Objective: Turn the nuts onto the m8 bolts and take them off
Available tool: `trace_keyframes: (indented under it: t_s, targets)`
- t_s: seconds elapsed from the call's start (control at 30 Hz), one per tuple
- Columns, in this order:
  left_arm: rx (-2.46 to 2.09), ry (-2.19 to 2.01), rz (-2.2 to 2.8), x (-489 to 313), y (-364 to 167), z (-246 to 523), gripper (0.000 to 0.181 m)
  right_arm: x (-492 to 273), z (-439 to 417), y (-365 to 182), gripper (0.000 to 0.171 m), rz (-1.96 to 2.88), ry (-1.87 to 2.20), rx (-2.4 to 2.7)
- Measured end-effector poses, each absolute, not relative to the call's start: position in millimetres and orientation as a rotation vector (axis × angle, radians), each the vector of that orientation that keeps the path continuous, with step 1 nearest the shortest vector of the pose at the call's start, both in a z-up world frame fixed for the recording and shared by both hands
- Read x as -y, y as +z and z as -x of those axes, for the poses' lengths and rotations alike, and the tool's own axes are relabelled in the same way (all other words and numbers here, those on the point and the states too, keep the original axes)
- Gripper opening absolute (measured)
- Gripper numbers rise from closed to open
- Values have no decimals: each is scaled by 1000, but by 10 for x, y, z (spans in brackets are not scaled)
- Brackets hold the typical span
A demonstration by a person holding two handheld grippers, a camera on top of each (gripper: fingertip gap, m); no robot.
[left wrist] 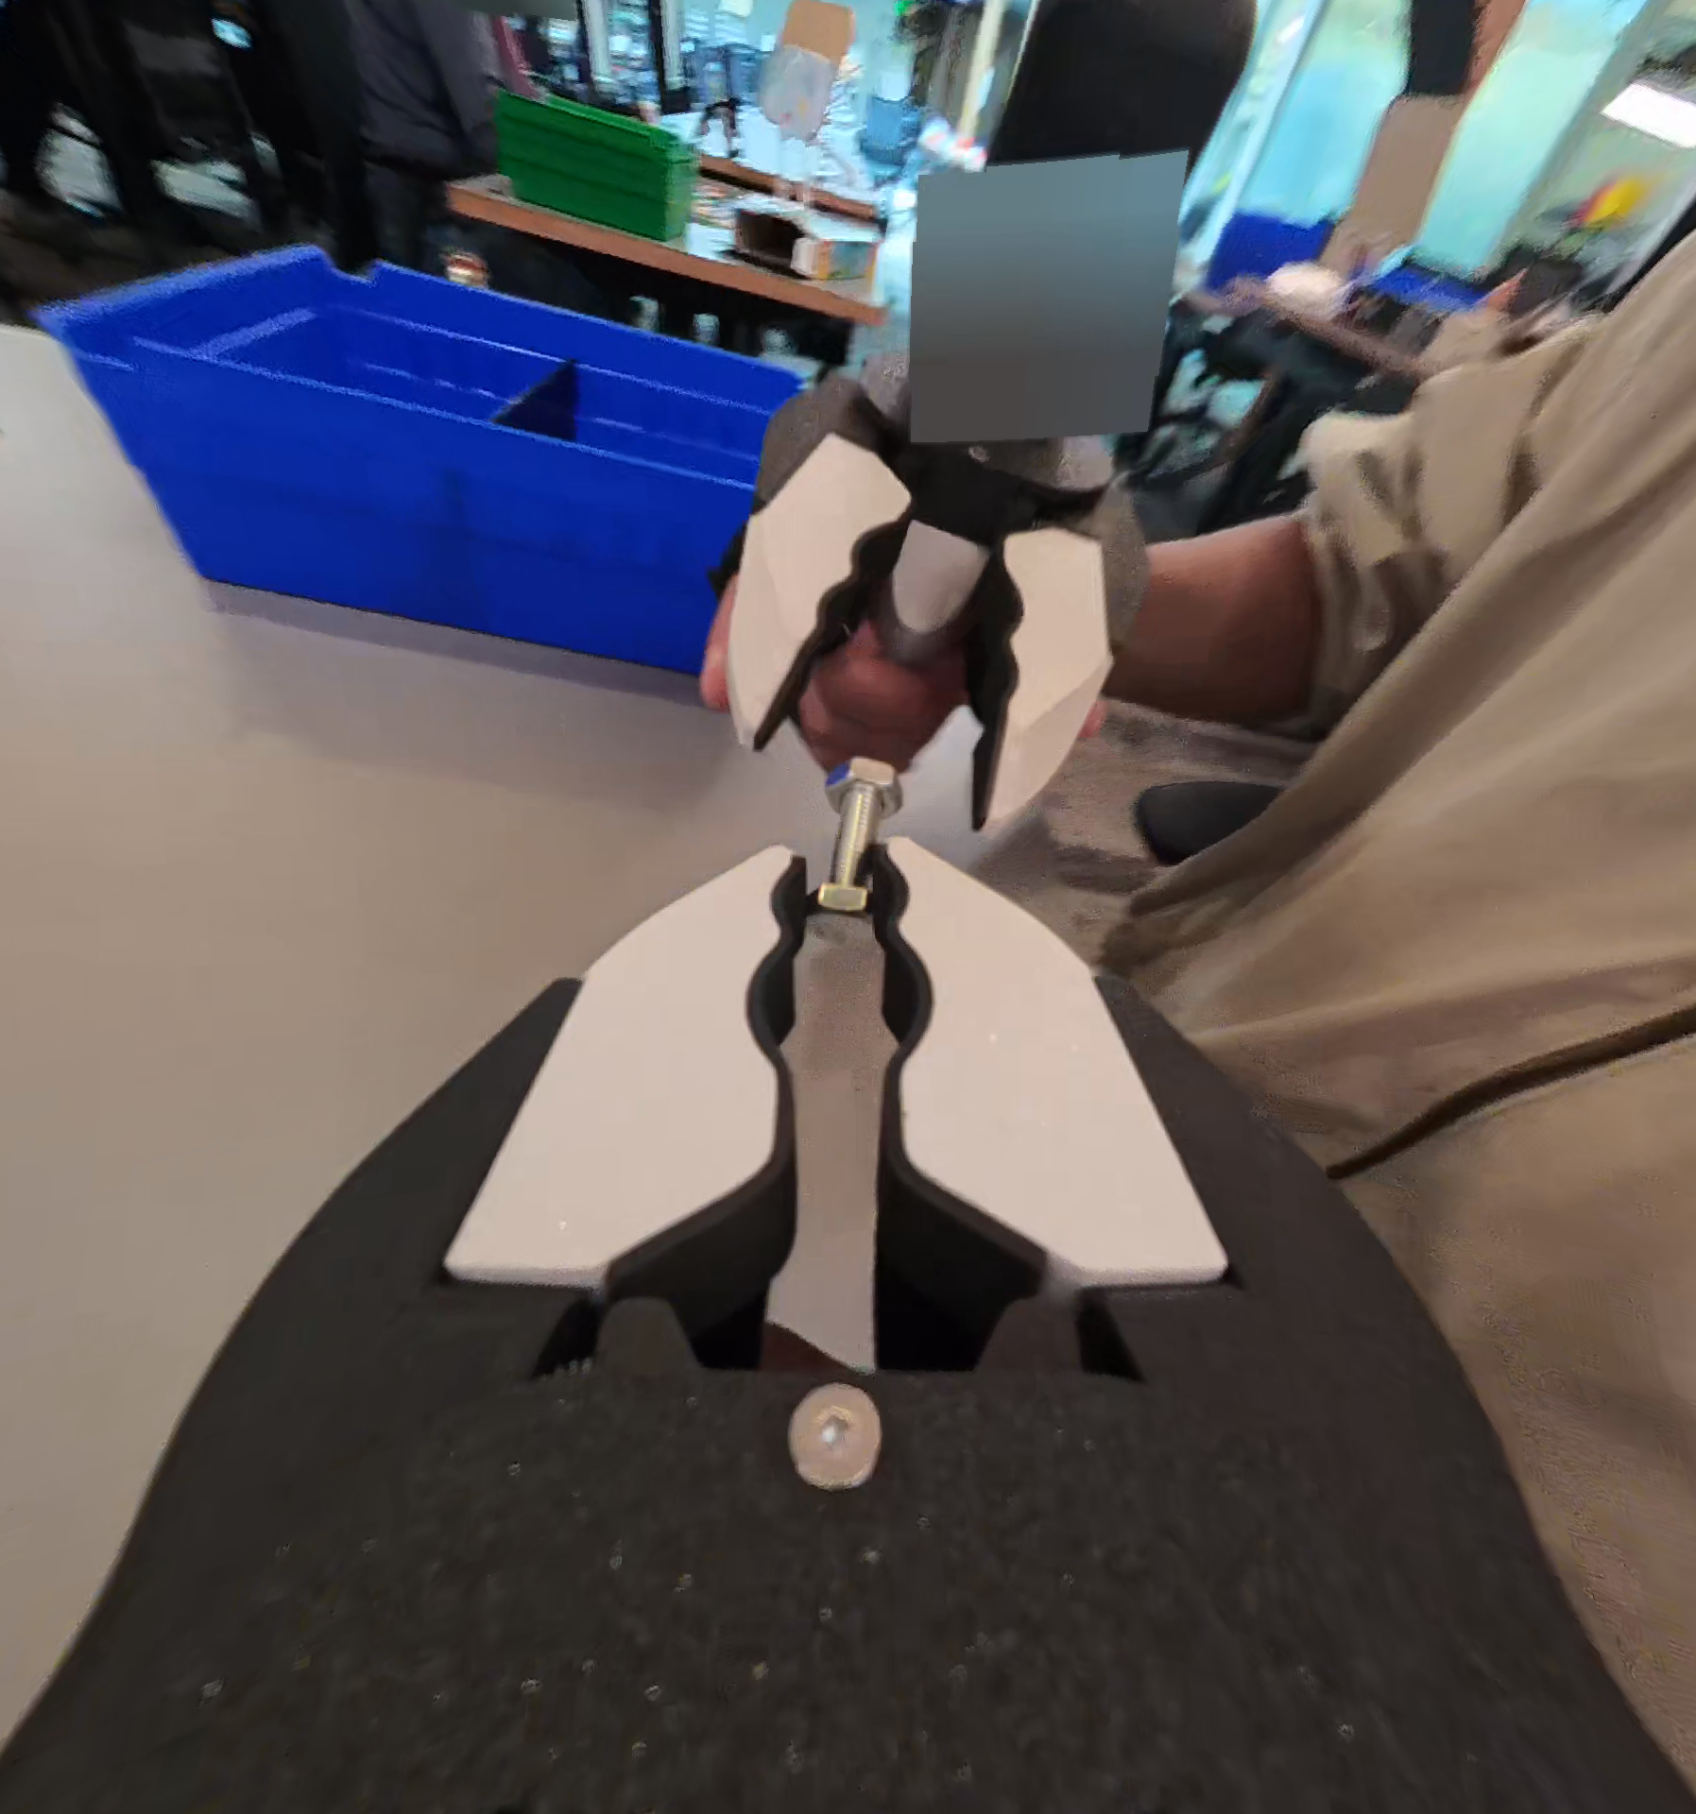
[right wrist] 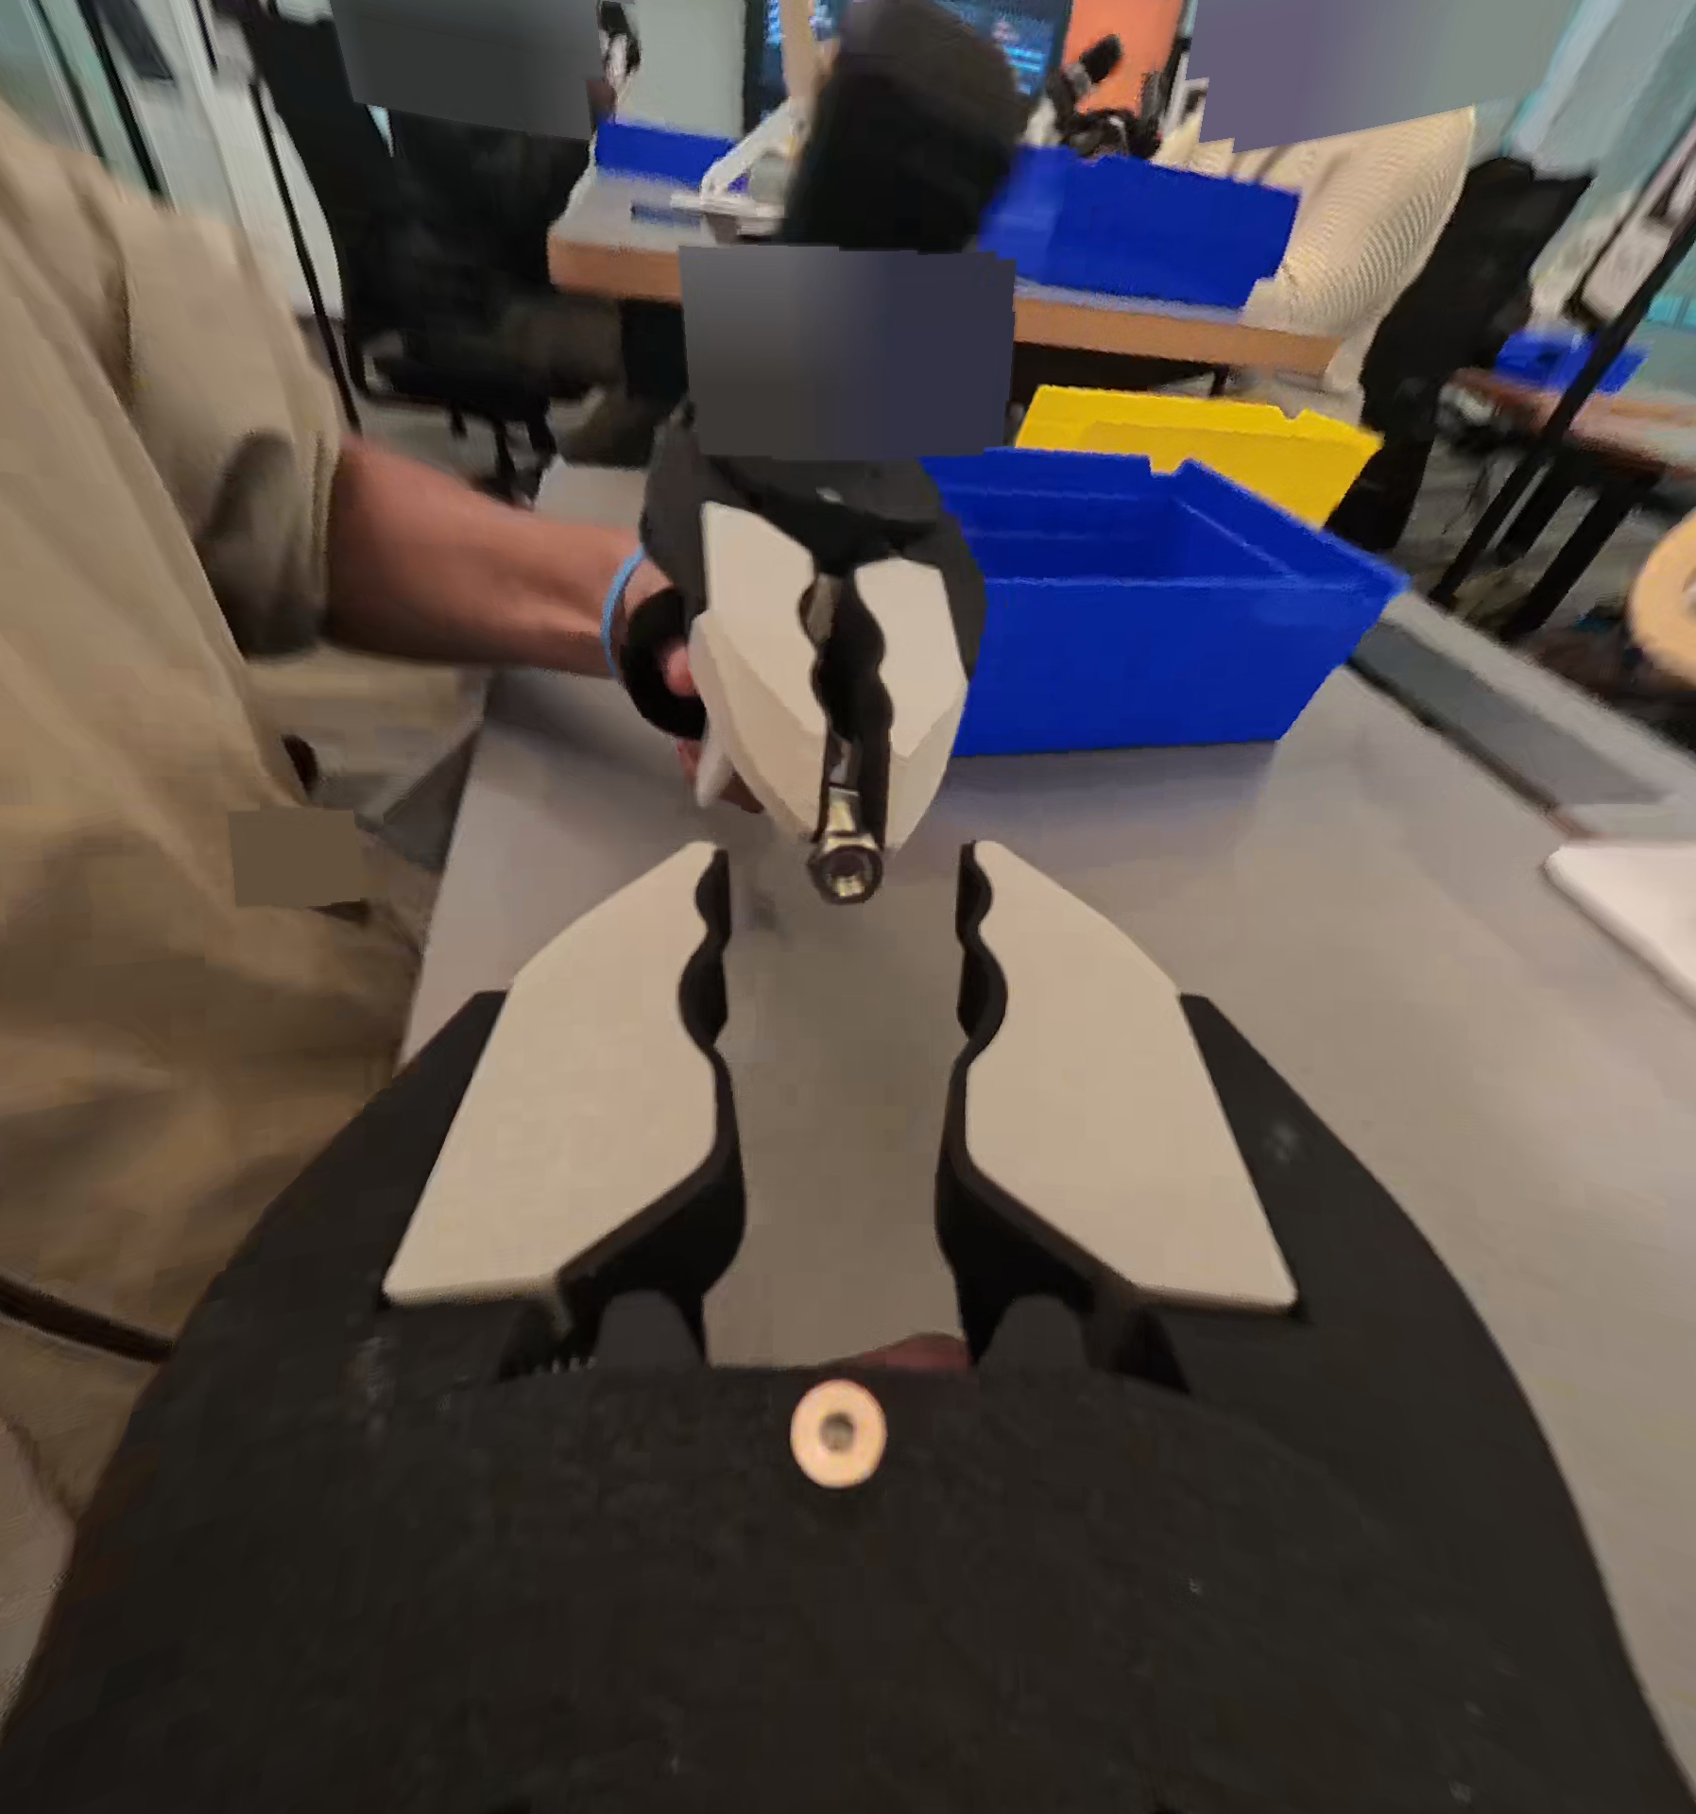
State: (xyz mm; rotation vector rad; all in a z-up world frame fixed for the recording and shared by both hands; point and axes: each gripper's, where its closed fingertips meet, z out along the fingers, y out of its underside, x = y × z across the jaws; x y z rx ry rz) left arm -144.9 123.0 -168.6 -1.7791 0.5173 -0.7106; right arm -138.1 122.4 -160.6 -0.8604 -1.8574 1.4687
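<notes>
- Silver threaded steel M8 bolt [left wrist: 851, 842]: brass-toned hex head pinched at fingertips, shank tilted up and outward, above table.
- Silver hex nut [left wrist: 861, 777]: threaded on shank's far end.

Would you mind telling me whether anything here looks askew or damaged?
Nothing stands out. The left tool is shut on the bolt by its head, a nut sits at the far end, and the right tool is open around it.

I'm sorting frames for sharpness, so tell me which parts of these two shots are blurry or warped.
Left wrist view: left gripper and bolt sharp; blue bin and background smeared, edges bowed by the wide lens. Right wrist view: right gripper crisp, nut slightly soft, far desks blurred.
</notes>
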Motion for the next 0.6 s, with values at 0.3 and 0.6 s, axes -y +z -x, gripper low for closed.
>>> trace_keyframes:
  t_s: [0.3,0.6]
  targets:
    - [-686,-75,1715,-1210,-1571,1509,12,-1267,1424,-1614,37,1641,2220,1422]
    - [-706,-100,1767,-1184,-1671,1425,11,-1140,1429,-1642,14,1602,2137,1510]
